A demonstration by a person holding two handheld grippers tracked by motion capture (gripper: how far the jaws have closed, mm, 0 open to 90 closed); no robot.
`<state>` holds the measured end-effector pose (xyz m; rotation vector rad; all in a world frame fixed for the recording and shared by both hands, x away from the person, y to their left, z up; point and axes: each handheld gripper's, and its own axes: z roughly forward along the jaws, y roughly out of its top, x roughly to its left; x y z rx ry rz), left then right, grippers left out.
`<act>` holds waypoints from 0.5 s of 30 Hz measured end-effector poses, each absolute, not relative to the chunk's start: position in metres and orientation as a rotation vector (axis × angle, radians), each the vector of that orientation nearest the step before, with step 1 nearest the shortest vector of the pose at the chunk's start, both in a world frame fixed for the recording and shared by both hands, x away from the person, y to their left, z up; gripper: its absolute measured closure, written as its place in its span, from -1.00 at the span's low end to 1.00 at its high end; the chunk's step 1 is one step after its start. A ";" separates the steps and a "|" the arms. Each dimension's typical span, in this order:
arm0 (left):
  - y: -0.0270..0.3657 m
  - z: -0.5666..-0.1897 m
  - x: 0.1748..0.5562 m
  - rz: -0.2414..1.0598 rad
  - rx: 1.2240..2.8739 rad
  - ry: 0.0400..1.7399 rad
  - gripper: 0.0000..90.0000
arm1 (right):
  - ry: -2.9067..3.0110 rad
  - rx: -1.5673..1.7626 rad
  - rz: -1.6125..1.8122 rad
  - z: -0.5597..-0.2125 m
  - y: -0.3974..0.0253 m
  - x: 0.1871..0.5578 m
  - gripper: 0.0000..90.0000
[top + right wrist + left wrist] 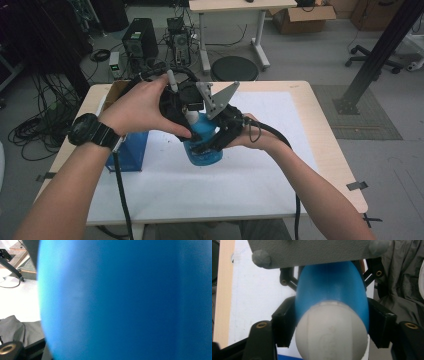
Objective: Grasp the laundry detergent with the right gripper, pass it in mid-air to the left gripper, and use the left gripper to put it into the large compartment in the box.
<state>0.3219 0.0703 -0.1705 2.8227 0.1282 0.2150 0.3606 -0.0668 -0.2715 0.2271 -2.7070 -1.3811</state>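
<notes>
A blue bottle with a white cap is held tilted above the middle of the table, cap toward the far left. My left gripper grips it from the cap end. In the left gripper view the white cap is close to the camera, and the black fingers press the blue bottle on both sides just behind it. My right gripper clasps the bottle's body from the right, its grey plate on top. The bottle sits blurred against the camera in the right gripper view.
A blue box stands at the table's left, a brown cardboard box behind it. A white sheet covers the wooden table. Grey fabric lies beyond the bottle. Computers, cables and a round stool stand on the floor past the far edge.
</notes>
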 end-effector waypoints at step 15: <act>0.068 -0.169 0.324 0.183 2.841 0.169 -0.16 | -2.718 0.241 -1.373 -0.272 -0.067 0.361 -0.03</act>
